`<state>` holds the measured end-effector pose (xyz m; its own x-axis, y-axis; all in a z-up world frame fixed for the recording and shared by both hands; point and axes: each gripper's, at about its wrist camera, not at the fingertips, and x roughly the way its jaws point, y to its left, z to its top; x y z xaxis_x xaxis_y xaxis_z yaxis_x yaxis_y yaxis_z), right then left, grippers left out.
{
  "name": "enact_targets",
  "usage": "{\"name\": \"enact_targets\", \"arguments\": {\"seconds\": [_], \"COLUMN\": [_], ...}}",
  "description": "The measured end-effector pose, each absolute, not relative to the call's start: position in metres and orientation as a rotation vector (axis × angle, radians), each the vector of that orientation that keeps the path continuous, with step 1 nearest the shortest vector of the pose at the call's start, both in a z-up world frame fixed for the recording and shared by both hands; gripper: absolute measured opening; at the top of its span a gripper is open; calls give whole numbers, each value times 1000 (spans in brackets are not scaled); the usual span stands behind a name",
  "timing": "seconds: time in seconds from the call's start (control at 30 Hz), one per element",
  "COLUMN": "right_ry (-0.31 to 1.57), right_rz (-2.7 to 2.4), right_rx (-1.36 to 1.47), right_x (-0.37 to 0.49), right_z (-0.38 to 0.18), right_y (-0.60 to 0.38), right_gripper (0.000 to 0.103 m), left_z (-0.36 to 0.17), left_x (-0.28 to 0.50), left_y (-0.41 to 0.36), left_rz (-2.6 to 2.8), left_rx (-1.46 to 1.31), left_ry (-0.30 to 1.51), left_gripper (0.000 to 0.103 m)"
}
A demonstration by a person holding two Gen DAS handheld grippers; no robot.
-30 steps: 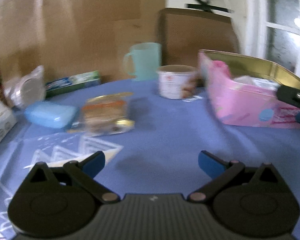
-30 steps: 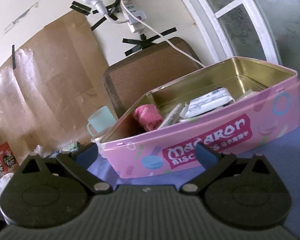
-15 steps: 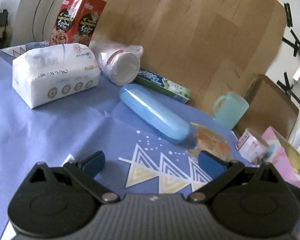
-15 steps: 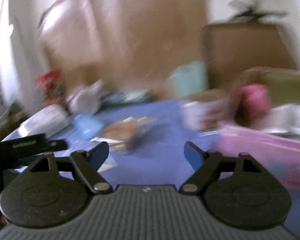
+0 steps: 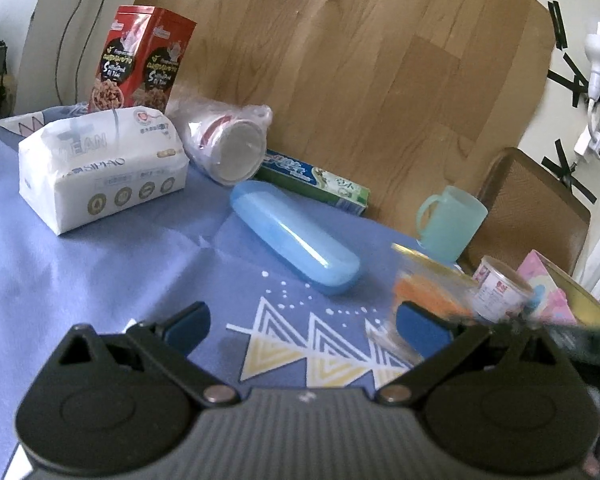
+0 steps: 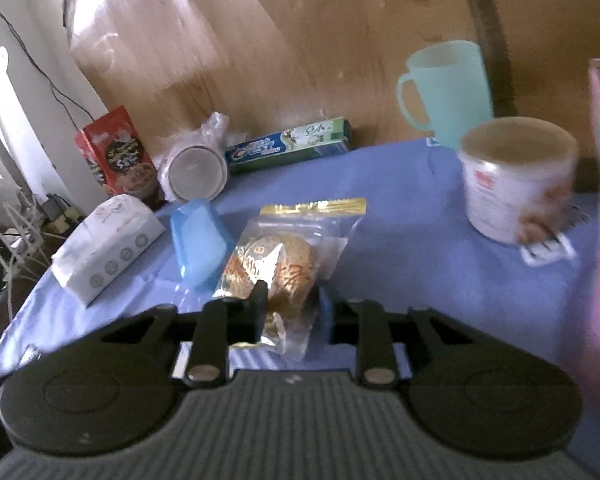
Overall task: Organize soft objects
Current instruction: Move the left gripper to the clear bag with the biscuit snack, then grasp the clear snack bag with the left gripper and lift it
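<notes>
Left wrist view: we read "SIPIAO" on the white tissue pack (image 5: 104, 168) — left gripper (image 5: 300, 326) spread wide, empty. Right gripper (image 6: 290, 308) has just closed onto the clear snack packet (image 6: 288, 256), lettering unreadable.

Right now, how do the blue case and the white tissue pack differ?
The blue case is a smooth, rounded hard shell; the tissue pack is a blocky white wrapper with print. The case is long and low; the pack is bulkier and taller. Both lie on the blue cloth.

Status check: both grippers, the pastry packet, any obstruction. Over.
Right gripper just closed on clear-wrapped pastry packet. Left gripper open, empty. Blue plastic case touches packet's side; nothing else close.
</notes>
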<state>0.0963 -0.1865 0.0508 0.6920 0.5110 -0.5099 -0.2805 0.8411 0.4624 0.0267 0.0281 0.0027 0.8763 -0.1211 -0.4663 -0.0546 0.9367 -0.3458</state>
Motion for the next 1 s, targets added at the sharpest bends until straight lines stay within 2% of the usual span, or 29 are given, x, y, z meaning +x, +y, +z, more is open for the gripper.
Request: {"name": "enact_targets", "arguments": {"seconds": [0.3, 0.4, 0.43, 0.47, 0.53, 0.57, 0.67, 0.7, 0.73, 0.8, 0.83, 0.87, 1.0], "right_ry": [640, 600, 583, 569, 545, 535, 535, 540, 551, 584, 569, 567, 492], "right_rz": [391, 328, 321, 331, 372, 391, 399, 392, 393, 402, 405, 404, 385], "right_rx": [422, 389, 372, 357, 303, 257, 76, 30, 1, -8, -6, -6, 55], "right_x": [-15, -46, -55, -62, -70, -73, -69, -63, -58, -45, -42, -41, -49], "right_z": [43, 42, 43, 44, 47, 48, 46, 43, 39, 29, 29, 31, 41], "right_y": [-257, -272, -276, -276, -269, -264, -239, -231, -228, -224, -223, -222, -237], "right_gripper": [26, 34, 48, 67, 87, 88, 89, 89, 89, 89, 82, 73, 67], "left_z": [5, 6, 6, 8, 11, 13, 8, 3, -1, 1, 3, 6, 29], "left_x": [23, 17, 15, 12, 6, 5, 8, 12, 16, 13, 12, 11, 2], "left_y": [8, -17, -28, -41, -64, -75, -99, -105, -110, -117, -119, -120, -118], "left_rz": [-312, -462, -512, -558, -632, -661, -692, -680, -670, -654, -673, -671, -696], "left_rx": [-315, -334, -329, -309, -254, -232, -201, -194, -188, -151, -151, -160, -156], "left_ry": [538, 579, 595, 607, 625, 642, 729, 767, 790, 774, 782, 789, 714], "left_gripper": [103, 103, 103, 102, 100, 98, 95, 88, 87, 65, 57, 59, 58]}}
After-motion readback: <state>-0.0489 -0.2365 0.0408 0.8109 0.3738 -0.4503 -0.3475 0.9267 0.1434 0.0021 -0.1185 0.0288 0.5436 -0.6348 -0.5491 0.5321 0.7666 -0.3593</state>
